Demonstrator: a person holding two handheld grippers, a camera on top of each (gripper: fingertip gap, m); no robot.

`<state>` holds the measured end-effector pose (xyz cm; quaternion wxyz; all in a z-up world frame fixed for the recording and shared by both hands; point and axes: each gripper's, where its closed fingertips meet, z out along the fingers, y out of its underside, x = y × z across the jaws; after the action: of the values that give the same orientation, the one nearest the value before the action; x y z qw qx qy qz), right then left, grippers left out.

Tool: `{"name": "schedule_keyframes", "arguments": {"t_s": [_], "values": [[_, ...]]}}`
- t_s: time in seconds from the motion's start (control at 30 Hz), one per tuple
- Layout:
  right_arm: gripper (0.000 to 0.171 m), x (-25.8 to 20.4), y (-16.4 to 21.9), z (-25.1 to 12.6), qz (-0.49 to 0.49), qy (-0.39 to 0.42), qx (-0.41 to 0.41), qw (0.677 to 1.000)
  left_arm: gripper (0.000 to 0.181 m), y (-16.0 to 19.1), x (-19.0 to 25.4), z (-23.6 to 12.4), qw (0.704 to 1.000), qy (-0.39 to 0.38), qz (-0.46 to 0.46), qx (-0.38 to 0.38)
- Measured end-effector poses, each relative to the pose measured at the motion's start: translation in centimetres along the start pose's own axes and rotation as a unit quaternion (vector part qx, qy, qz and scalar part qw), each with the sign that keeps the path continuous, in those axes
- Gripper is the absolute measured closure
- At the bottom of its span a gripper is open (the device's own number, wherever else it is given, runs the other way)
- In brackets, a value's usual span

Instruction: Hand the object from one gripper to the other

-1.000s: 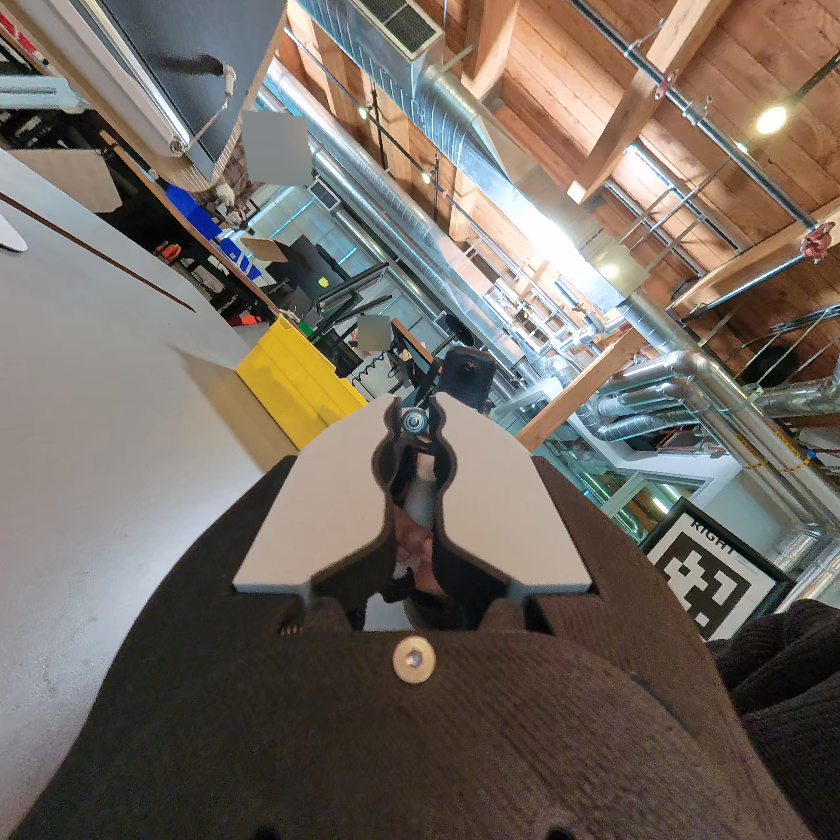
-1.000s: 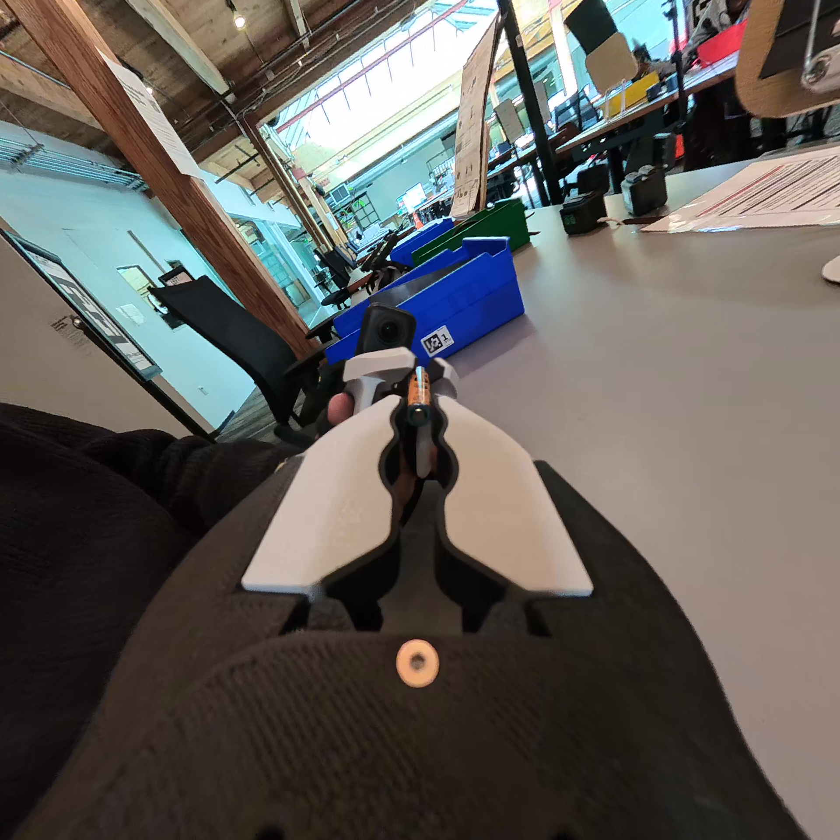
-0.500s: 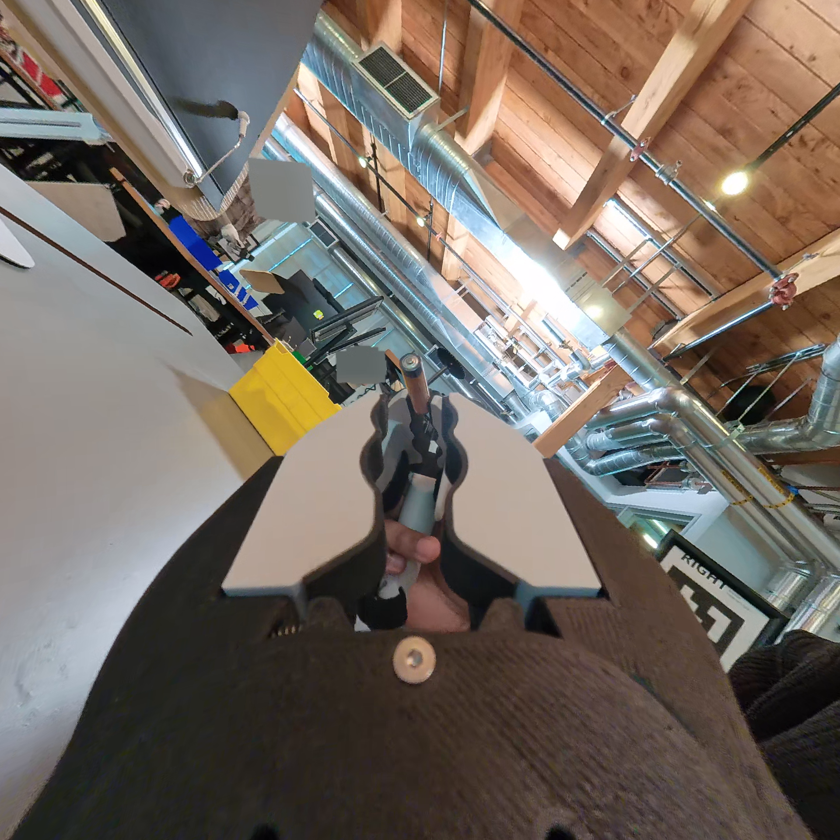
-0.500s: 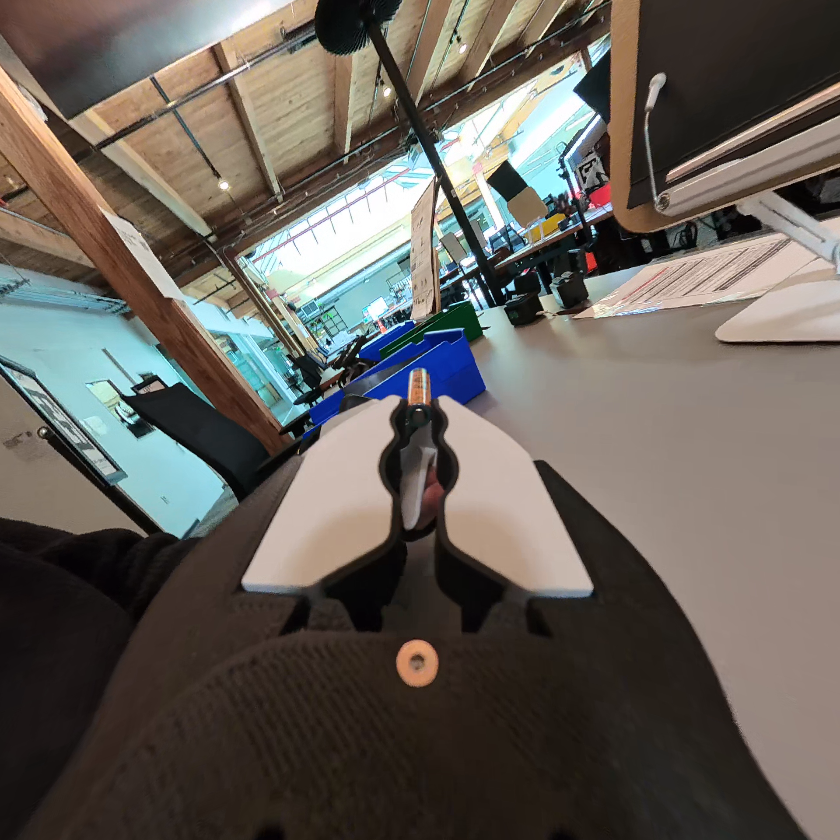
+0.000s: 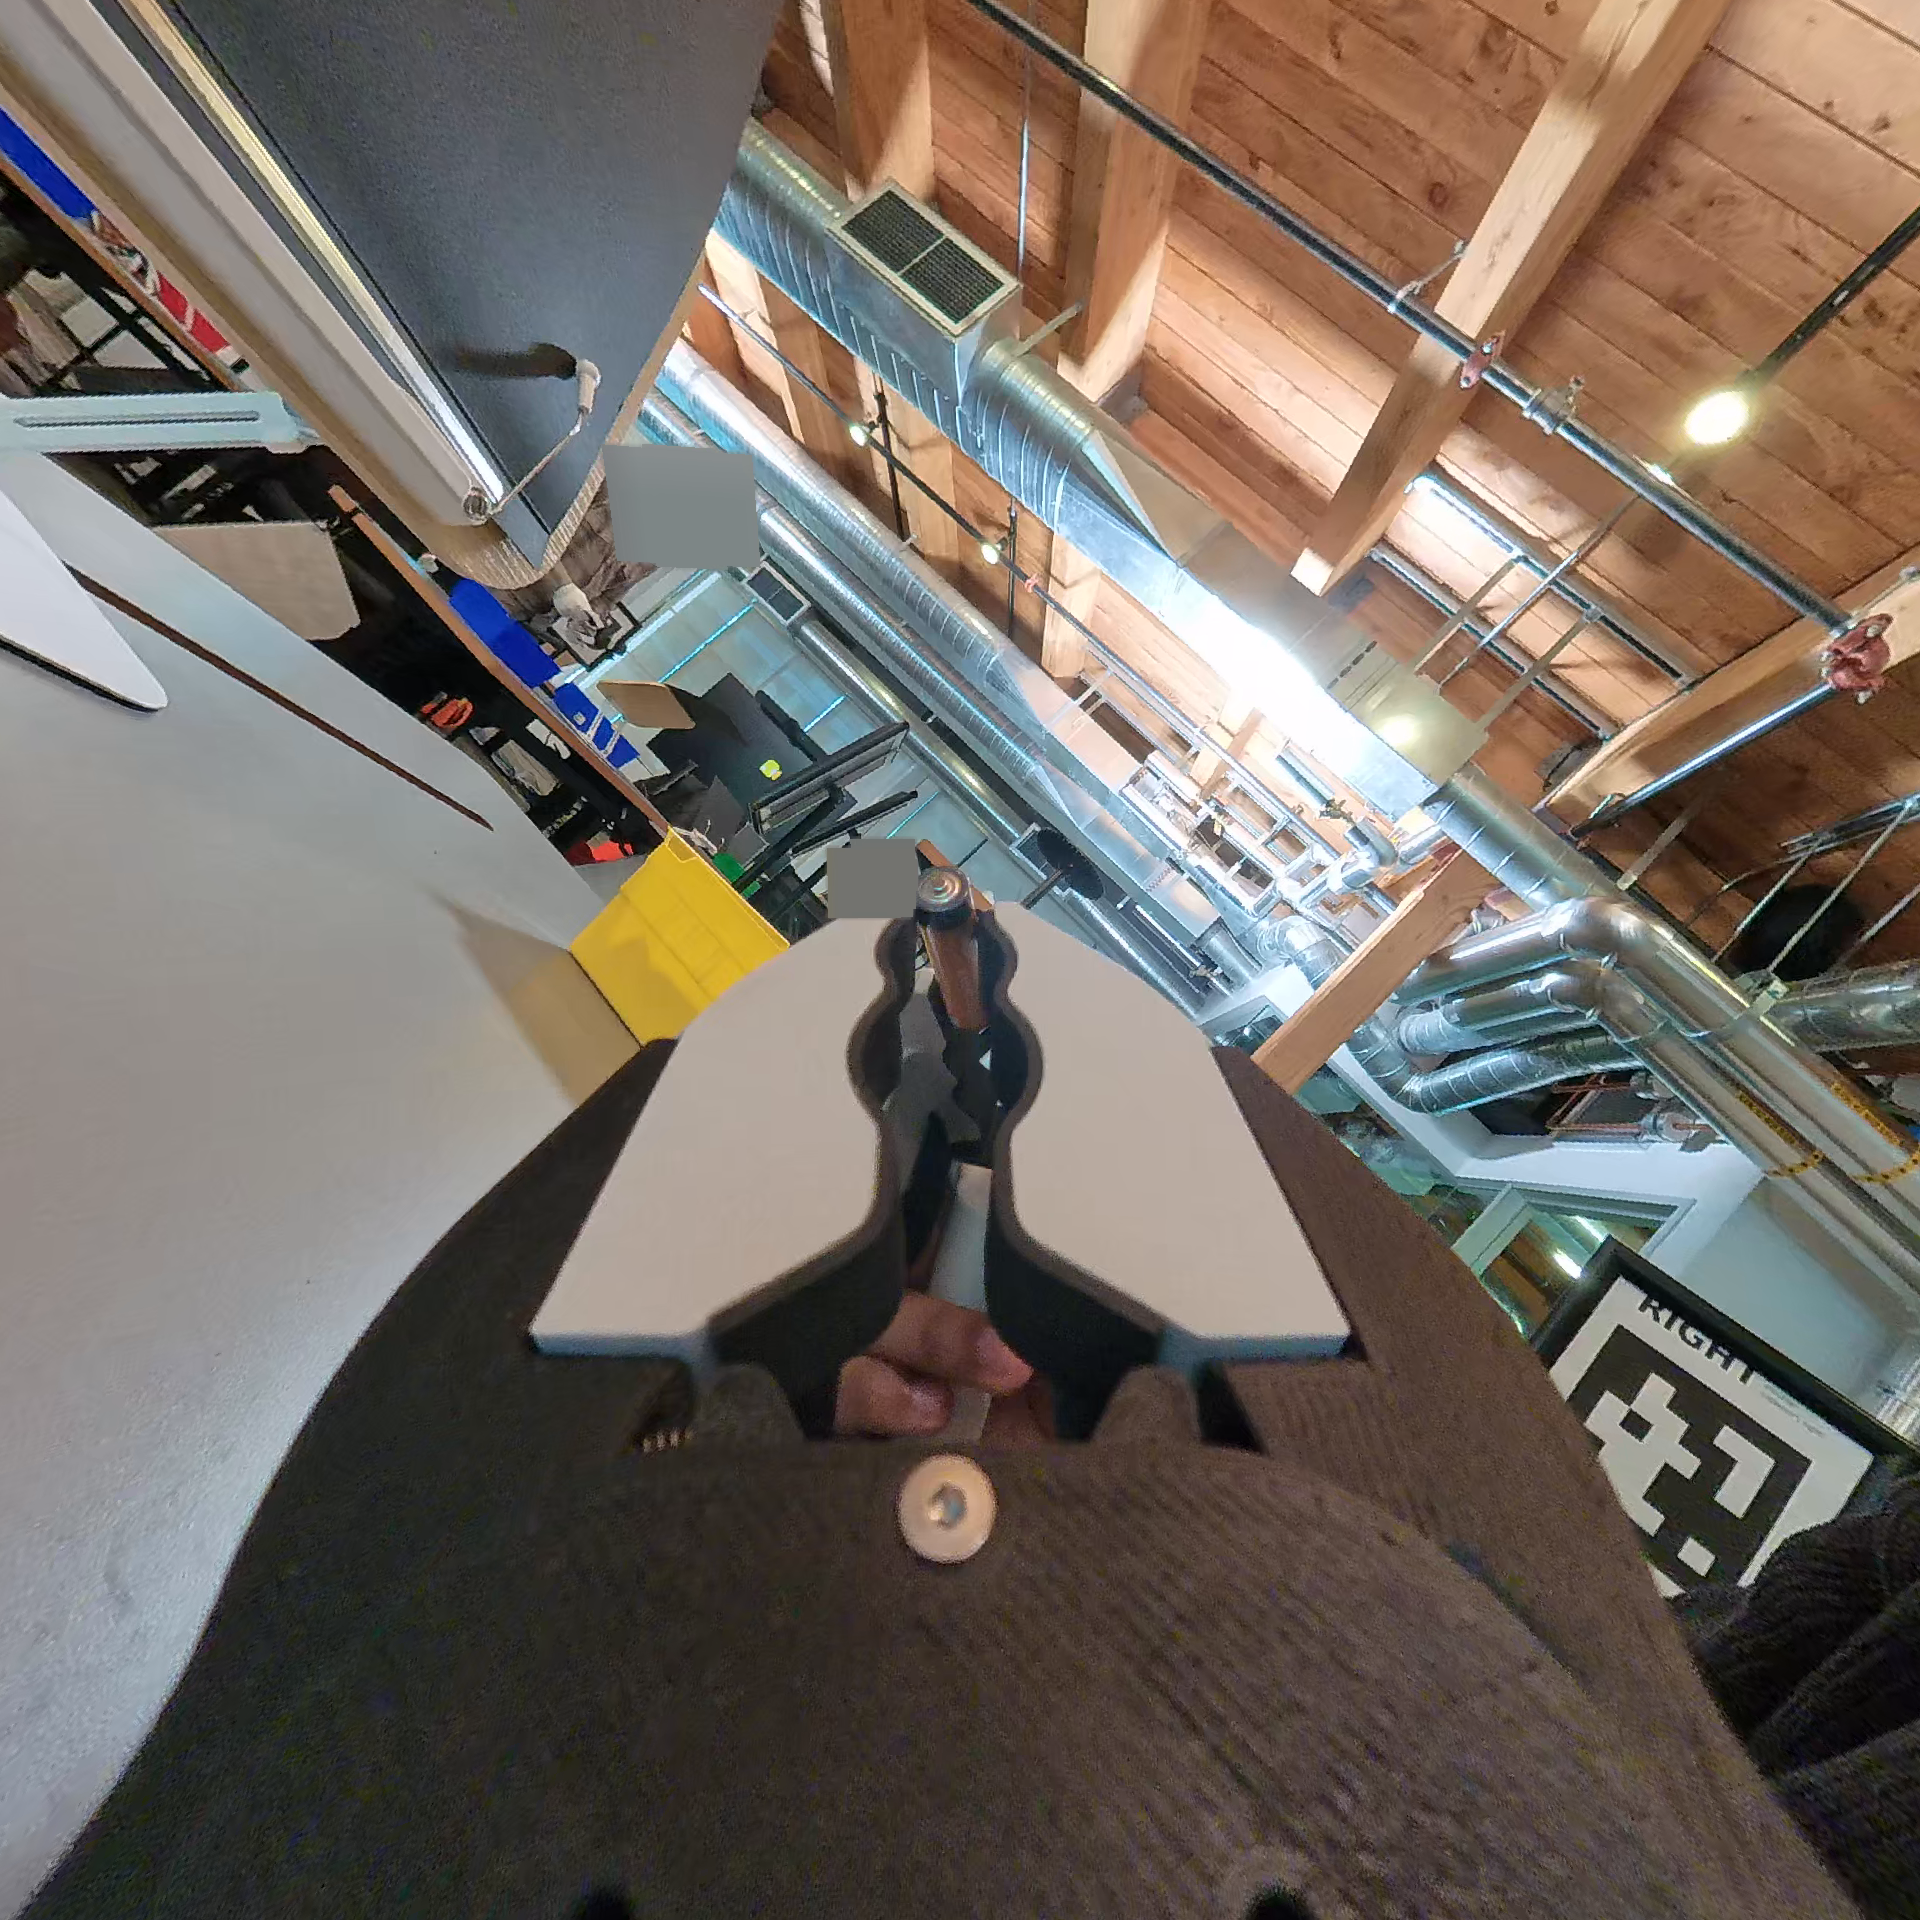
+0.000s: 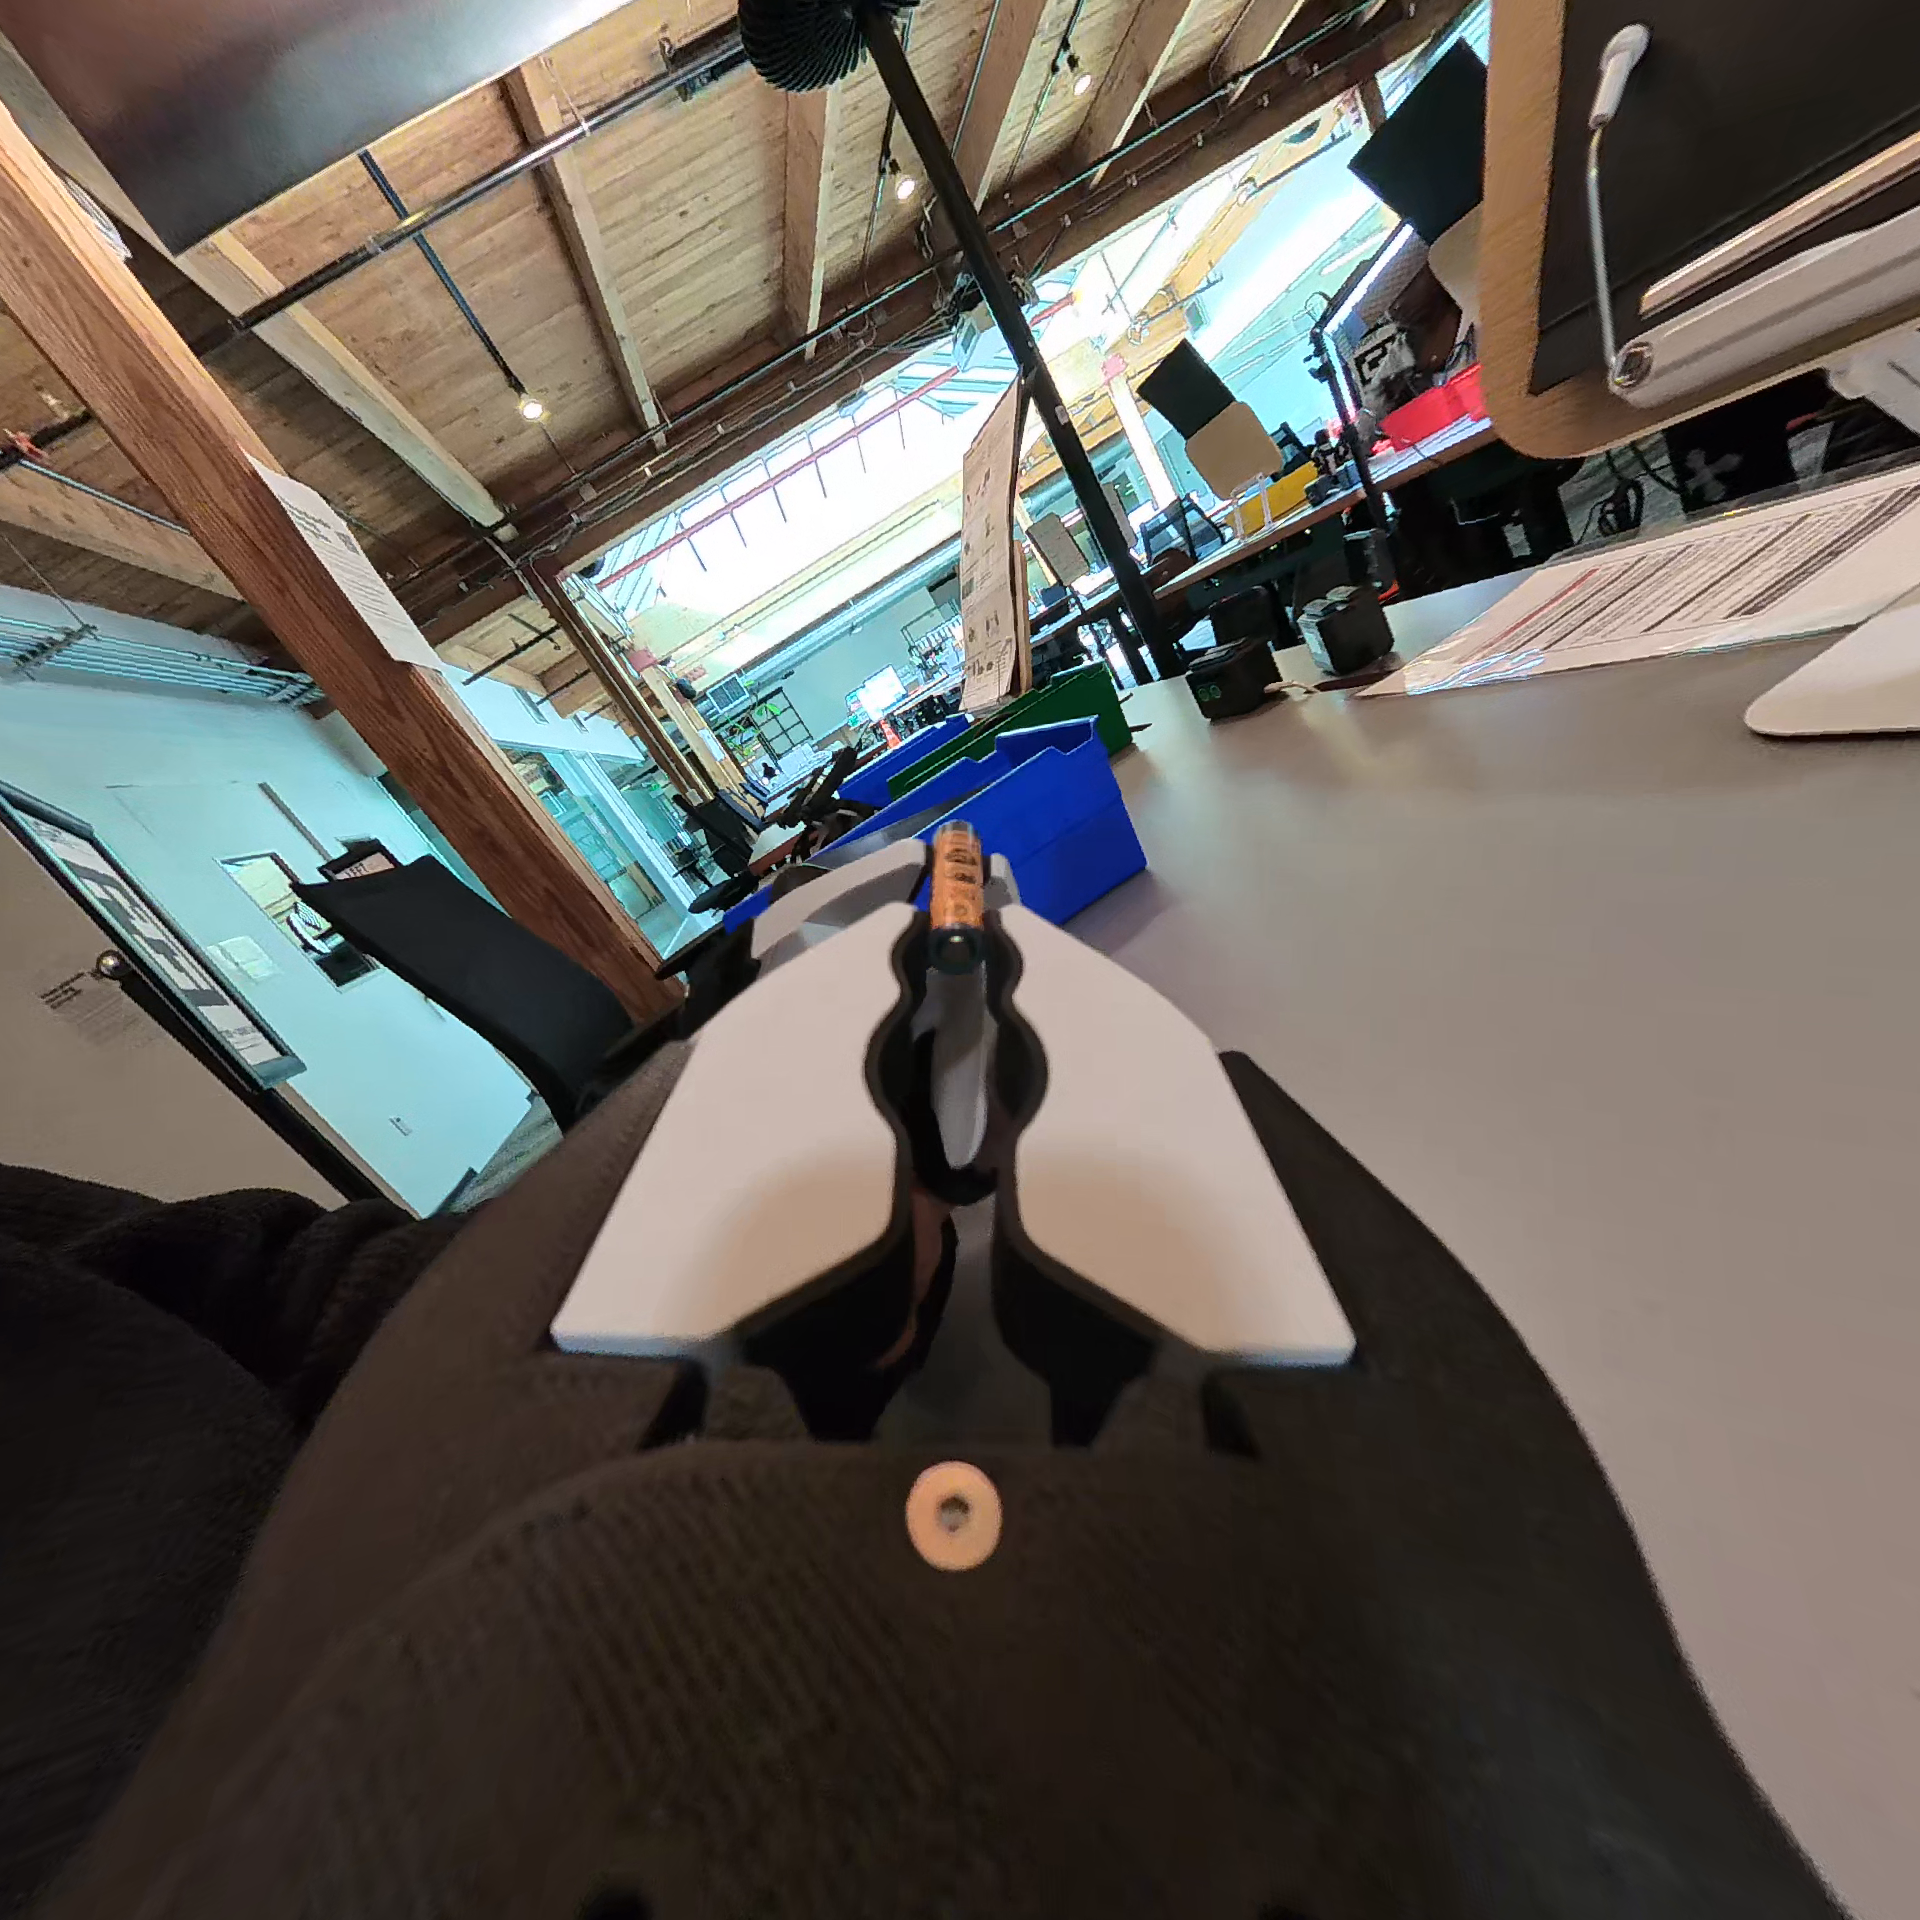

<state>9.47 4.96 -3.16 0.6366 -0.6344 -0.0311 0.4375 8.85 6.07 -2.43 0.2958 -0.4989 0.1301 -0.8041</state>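
Observation:
A small copper-and-black battery (image 5: 954, 971) stands between the fingertips of my left gripper (image 5: 940, 940), its metal end poking past the tips. The same battery (image 6: 956, 878) shows in the right wrist view, pinched at the tips of my right gripper (image 6: 953, 925). Both grippers look shut on it, meeting tip to tip above the grey table (image 6: 1507, 987). Through each gap I see the other gripper's pale finger and part of a hand (image 5: 914, 1377). The left gripper's white finger (image 6: 831, 904) shows just behind the right one's tips.
A yellow bin (image 5: 675, 945) stands on the table's far edge in the left view. A blue bin (image 6: 1049, 831) and a green bin (image 6: 1049, 707) stand ahead of the right gripper. A white monitor base (image 6: 1839, 675), a sheet of paper (image 6: 1662, 592) and small black devices (image 6: 1236, 675) lie at the right. Left and right tips are no more than a few centimetres apart.
Both grippers have tilted upward and drawn closer together. The battery now sticks out lengthwise past the left gripper's tips, where earlier only its end showed.

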Motion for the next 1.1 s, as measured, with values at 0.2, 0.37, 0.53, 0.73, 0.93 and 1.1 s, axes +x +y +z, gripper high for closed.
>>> {"name": "schedule_keyframes", "arguments": {"t_s": [0.2,0.37,0.53,0.73,0.93,1.1], "values": [[0.161,-0.1,1.2,0.5,-0.028,0.01,-0.034,0.999,0.172,-0.4,0.0,-0.1,1.0,0.003,-0.005,0.006],[0.161,-0.1,2.1,0.8,-0.061,0.024,-0.065,0.996,0.171,-0.4,0.2,-0.1,1.0,0.005,0.001,0.002],[0.161,-0.1,2.3,0.8,-0.08,0.031,-0.077,0.993,0.171,-0.2,0.1,-0.1,1.0,0.004,0.009,-0.013],[0.159,0.3,2.3,0.7,-0.073,0.04,-0.081,0.993,0.172,-0.1,-0.4,-0.1,0.998,-0.01,0.032,-0.048],[0.132,1.4,0.2,-0.3,-0.092,0.064,-0.045,0.993,0.172,-1.7,-1.8,-0.8,0.995,-0.053,0.066,-0.053],[0.134,2.4,-0.9,-1.4,-0.095,0.078,-0.038,0.992,0.171,-1.6,-2.3,-0.8,0.977,-0.086,0.159,-0.11]]}}
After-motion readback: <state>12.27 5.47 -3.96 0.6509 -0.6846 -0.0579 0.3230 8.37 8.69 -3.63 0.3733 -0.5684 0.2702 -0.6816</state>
